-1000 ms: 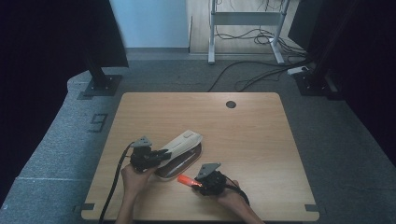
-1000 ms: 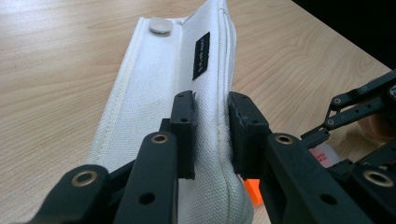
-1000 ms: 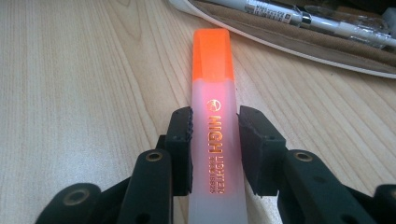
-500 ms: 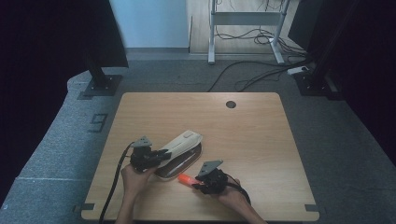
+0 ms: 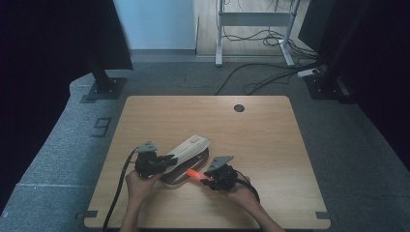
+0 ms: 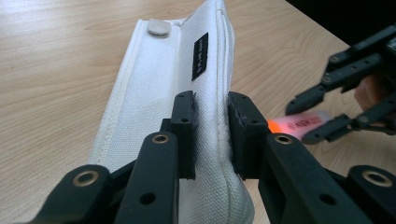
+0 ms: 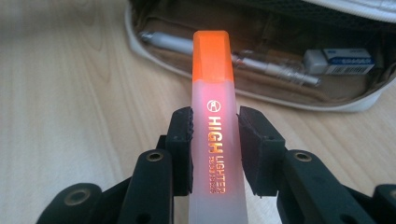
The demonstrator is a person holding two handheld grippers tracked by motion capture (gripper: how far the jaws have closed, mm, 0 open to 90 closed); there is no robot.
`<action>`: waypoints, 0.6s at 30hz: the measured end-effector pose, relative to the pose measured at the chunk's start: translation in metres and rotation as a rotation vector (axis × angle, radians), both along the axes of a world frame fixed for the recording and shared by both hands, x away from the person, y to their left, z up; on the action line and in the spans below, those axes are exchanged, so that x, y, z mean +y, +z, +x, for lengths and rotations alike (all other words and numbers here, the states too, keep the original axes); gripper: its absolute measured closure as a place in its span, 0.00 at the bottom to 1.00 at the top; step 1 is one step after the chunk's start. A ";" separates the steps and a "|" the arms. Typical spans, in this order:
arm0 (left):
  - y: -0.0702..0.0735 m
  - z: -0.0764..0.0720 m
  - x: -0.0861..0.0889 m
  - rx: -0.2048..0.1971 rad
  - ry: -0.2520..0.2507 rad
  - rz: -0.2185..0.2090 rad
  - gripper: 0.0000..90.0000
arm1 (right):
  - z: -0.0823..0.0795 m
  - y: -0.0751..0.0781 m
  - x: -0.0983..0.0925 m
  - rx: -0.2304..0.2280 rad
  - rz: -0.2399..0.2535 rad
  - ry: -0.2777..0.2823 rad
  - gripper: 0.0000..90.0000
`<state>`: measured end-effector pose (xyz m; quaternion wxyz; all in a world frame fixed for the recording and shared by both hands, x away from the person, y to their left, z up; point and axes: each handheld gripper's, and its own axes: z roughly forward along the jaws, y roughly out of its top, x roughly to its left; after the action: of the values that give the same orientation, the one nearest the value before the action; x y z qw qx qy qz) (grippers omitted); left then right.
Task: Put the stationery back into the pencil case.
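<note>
A cream canvas pencil case (image 5: 189,147) lies near the table's front, its lid lifted. My left gripper (image 5: 170,159) is shut on the lid's edge; in the left gripper view the jaws (image 6: 211,126) pinch the white fabric (image 6: 154,79). My right gripper (image 5: 206,178) is shut on an orange highlighter (image 5: 194,173), just right of the case. In the right gripper view the highlighter (image 7: 214,116) stands between the pads, orange cap pointing at the case's open inside (image 7: 219,28). A silver pen (image 7: 261,65) and a white eraser (image 7: 338,61) lie in there.
The wooden table (image 5: 270,145) has a round cable hole (image 5: 239,108) at the back. A black cable (image 5: 118,193) trails from the left gripper over the front edge. Dark stands and floor cables surround the table.
My right gripper has lifted a little with the highlighter and moved closer to the open case. The left gripper and the lid have stayed in place.
</note>
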<state>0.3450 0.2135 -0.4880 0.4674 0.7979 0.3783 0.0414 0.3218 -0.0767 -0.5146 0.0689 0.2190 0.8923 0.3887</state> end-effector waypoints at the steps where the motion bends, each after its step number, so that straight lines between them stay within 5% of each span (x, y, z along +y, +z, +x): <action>1: 0.000 0.000 0.000 0.000 -0.001 0.000 0.82 | 0.003 0.000 0.001 -0.001 -0.001 -0.001 0.73; 18: 0.001 -0.002 -0.006 0.001 -0.018 0.002 0.82 | 0.033 -0.008 0.030 0.002 -0.013 0.000 0.72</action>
<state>0.3430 0.2075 -0.4866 0.4668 0.8018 0.3713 0.0372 0.3550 -0.0463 -0.5222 0.0691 0.2189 0.8949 0.3828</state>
